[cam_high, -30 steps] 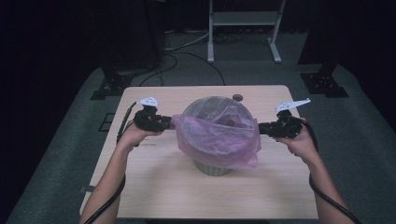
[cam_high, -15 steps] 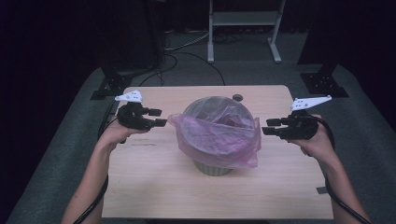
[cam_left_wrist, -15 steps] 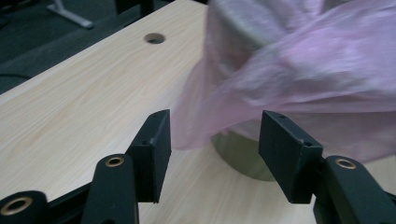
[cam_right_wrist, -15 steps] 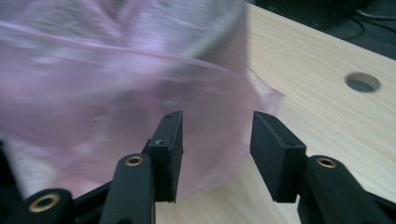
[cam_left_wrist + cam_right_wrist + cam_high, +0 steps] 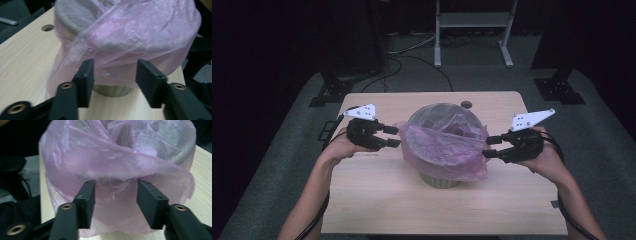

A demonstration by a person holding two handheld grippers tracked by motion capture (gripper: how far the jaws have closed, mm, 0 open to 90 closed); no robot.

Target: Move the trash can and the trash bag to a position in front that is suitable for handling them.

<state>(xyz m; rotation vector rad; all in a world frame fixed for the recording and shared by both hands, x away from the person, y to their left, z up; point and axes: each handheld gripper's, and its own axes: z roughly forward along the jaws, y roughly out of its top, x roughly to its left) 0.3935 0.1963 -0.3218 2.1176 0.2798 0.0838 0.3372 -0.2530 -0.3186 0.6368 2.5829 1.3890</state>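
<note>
A light wooden desk (image 5: pixel 377 200) stands on grey carpet (image 5: pixel 287 165); a small round hole (image 5: pixel 467 104) sits near its far edge; behind the desk, a pale metal frame (image 5: pixel 472 22) rises from the floor, with dark cables (image 5: pixel 412 52) trailing beside it; black stand feet (image 5: pixel 329 92) rest at the far corners; the background is too dark to read.

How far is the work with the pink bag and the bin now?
Done: the pink bag lines the bin, its edge folded over the rim. In hand: nothing; left claw and right claw are open beside it. Left: perhaps smoothing the loose, uneven skirt.
</note>
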